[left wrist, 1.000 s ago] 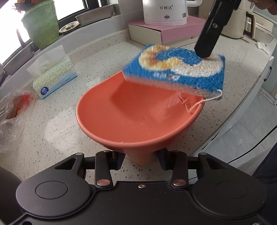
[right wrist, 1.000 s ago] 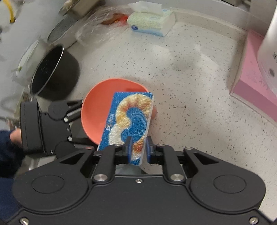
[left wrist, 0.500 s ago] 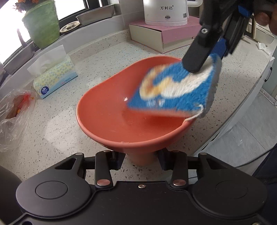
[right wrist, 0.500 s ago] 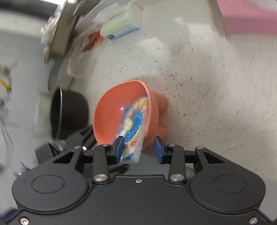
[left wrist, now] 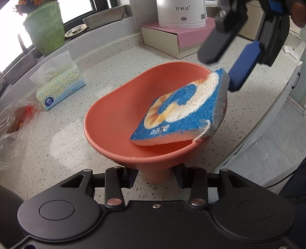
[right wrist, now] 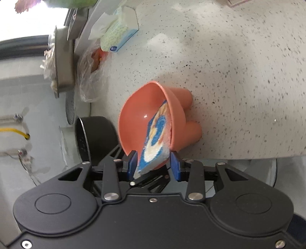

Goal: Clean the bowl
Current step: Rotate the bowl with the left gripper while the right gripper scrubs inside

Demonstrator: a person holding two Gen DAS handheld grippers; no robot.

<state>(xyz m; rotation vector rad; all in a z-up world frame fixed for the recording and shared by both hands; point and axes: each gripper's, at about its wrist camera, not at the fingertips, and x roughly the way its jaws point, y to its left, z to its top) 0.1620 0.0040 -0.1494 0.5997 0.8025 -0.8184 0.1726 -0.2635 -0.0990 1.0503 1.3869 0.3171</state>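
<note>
A salmon-coloured footed bowl (left wrist: 114, 124) stands tilted on the speckled counter. My left gripper (left wrist: 156, 179) is shut on its foot. A blue, white and orange sponge (left wrist: 183, 109) leans inside the bowl against its right wall, one corner sticking up over the rim. My right gripper (left wrist: 221, 70) hangs over that corner with its jaws apart. In the right wrist view the sponge (right wrist: 155, 138) lies loose between the blue pads (right wrist: 175, 166) of the right gripper (right wrist: 154, 165), with a gap on the right side, inside the bowl (right wrist: 133, 122).
A tissue box (left wrist: 61, 88) and a crumpled plastic bag (left wrist: 15, 124) lie left of the bowl. A pink box (left wrist: 172, 38) with a white kettle (left wrist: 181, 13) stands behind it. The counter edge (left wrist: 258, 124) runs close on the right. A black pot (right wrist: 95, 138) sits beside the bowl.
The right gripper rolled and came down, carrying the sponge from above the bowl into it. Its jaws then opened off the sponge. The left gripper and bowl stayed still.
</note>
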